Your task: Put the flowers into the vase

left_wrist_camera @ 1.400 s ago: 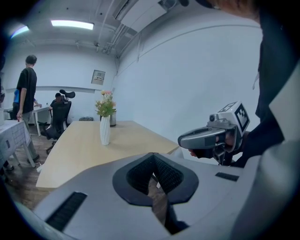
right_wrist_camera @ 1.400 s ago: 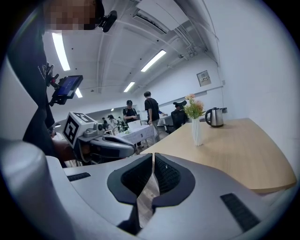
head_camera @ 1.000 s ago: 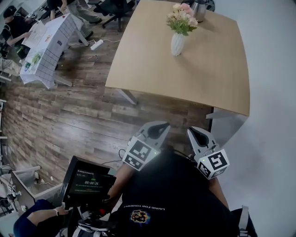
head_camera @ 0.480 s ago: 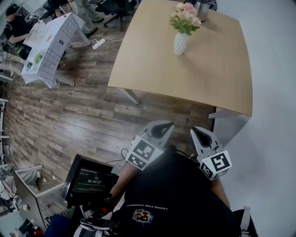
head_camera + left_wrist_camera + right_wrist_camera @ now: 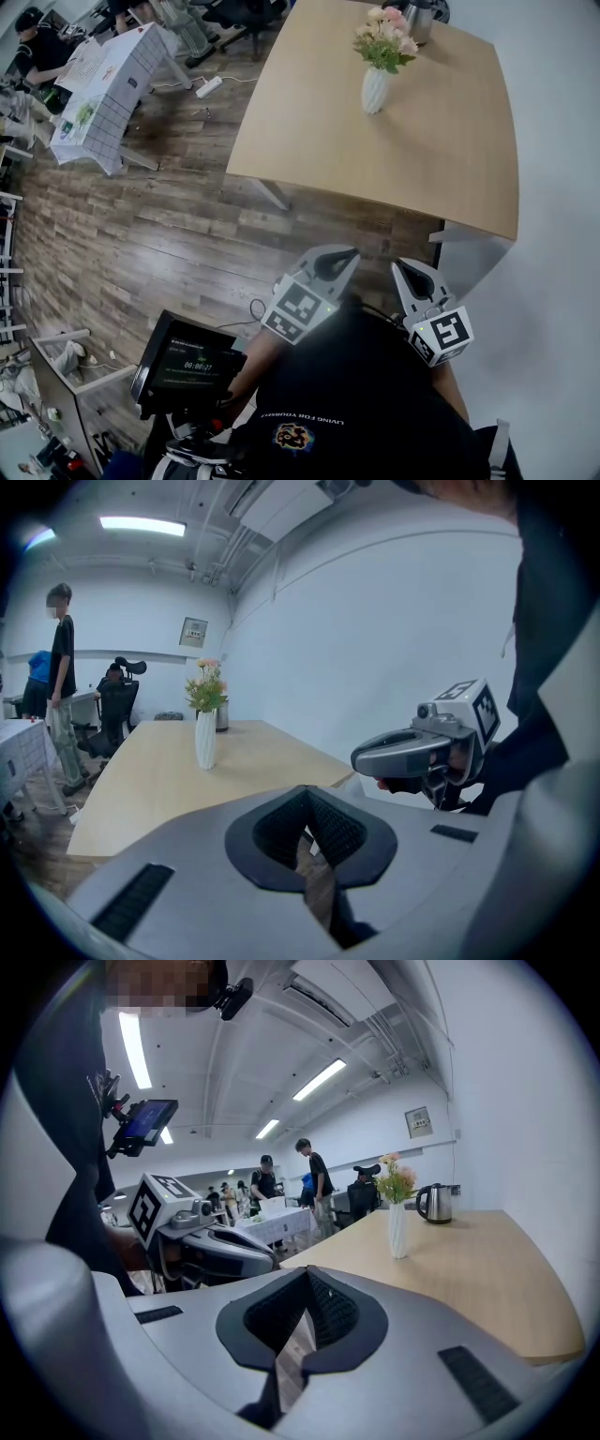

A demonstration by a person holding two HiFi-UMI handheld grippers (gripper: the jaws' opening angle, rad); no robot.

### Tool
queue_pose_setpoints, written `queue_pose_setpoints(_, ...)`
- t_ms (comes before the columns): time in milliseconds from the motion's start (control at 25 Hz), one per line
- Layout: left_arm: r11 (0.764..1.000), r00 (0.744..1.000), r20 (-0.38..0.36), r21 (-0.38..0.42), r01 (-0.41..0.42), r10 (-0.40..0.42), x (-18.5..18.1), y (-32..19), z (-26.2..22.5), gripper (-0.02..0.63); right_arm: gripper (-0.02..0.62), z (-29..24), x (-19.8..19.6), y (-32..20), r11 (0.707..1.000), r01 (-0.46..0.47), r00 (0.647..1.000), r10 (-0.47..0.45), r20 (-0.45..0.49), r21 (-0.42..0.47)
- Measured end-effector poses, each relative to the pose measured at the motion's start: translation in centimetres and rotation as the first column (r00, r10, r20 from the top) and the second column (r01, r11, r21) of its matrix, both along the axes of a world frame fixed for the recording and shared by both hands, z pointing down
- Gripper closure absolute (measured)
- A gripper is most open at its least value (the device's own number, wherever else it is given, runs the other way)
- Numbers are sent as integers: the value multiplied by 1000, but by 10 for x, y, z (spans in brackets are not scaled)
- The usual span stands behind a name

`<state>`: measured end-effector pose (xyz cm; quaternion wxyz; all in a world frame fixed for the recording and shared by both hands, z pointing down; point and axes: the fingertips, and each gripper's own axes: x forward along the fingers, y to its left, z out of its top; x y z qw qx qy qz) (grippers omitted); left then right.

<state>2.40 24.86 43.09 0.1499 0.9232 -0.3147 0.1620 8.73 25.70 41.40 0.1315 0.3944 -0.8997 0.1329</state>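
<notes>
A white ribbed vase (image 5: 375, 90) stands on the far part of the wooden table (image 5: 450, 159), with pink and cream flowers (image 5: 386, 37) in it. The same vase (image 5: 204, 740) (image 5: 398, 1230) and flowers (image 5: 206, 686) (image 5: 397, 1180) show in both gripper views. My left gripper (image 5: 343, 255) and right gripper (image 5: 408, 272) are held close to my body, well short of the table's near edge. Both are shut with nothing between the jaws. In the left gripper view the right gripper (image 5: 370, 757) hangs at the right; in the right gripper view the left gripper (image 5: 267, 1258) hangs at the left.
A steel kettle (image 5: 419, 17) (image 5: 434, 1203) stands behind the vase at the table's far end. A white wall (image 5: 562, 187) runs along the right. A mounted tablet (image 5: 190, 361) sits at my lower left. Across the wood floor are another table (image 5: 103, 84), office chairs and several people.
The head view has drifted, so table and vase sit slightly further right in the picture. Both grippers remain close to my body, and the right jaws have closed the last little bit.
</notes>
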Motion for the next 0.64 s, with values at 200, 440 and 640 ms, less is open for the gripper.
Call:
queue_pose_setpoints(200, 1000, 1000, -2, -2, 3, -3, 0, -1, -2, 600, 578, -1, 0, -2, 1000, 2, 1000, -2, -3, -4)
queue_pose_setpoints(440, 1000, 1000, 0, -5, 5, -5, 1, -1, -1, 600, 578, 0, 0, -2, 1000, 11, 1000, -11, 2, -1)
queue_pose_setpoints(640, 1000, 1000, 1, -1, 8, -8, 1, -2, -2, 600, 578, 0, 0, -4, 1000, 13, 1000, -13, 0, 0)
